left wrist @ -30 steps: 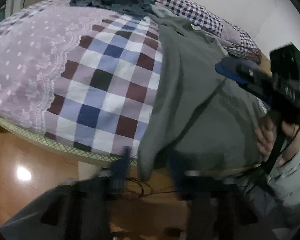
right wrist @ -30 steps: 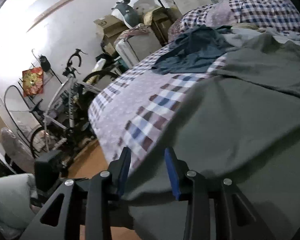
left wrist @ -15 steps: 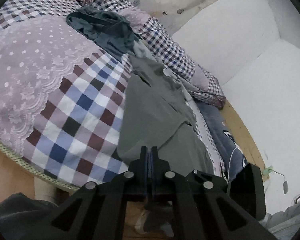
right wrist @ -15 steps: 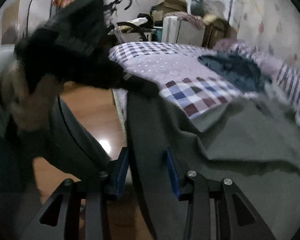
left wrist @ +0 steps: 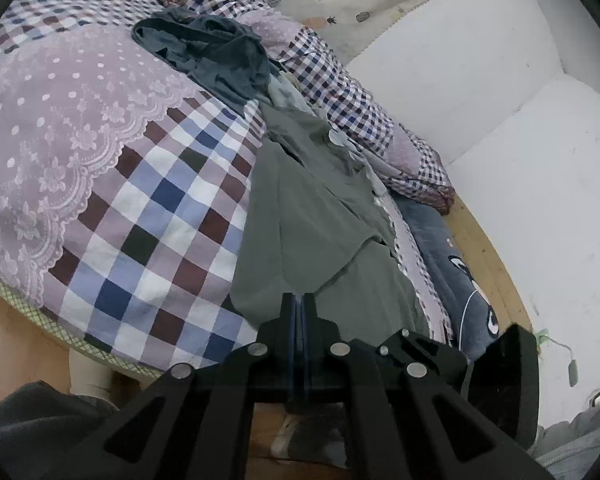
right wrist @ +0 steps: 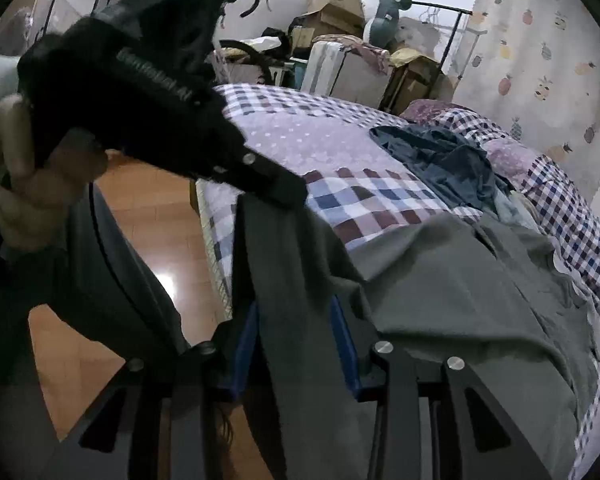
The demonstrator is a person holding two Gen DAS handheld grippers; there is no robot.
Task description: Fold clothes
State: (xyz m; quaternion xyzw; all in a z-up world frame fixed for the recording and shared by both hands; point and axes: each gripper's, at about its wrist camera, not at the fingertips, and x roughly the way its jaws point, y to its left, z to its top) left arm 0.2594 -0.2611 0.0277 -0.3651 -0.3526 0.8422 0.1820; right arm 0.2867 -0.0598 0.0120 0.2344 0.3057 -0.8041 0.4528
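Observation:
A grey-green garment (left wrist: 308, 220) lies spread along the bed, its near hem hanging over the edge. My left gripper (left wrist: 298, 308) is shut on that hem. In the right wrist view a hand holds the left gripper (right wrist: 288, 196) up, and a strip of the grey-green garment (right wrist: 292, 280) hangs from its tip. That strip runs down between the blue pads (right wrist: 342, 344) of my right gripper (right wrist: 294, 340). The right jaws stand apart, and I see no pinch on the cloth.
A heap of dark blue-grey clothes (left wrist: 216, 56) lies further up the checked quilt (left wrist: 148, 216). A blue cartoon cushion (left wrist: 452, 264) sits between the bed and the white wall. Wooden floor (right wrist: 148, 220) lies below the bed edge, with boxes (right wrist: 332, 8) and bicycles beyond.
My left jaws have closed on the hem and lifted it. My right gripper has rolled and swung over to the hanging strip below the left gripper.

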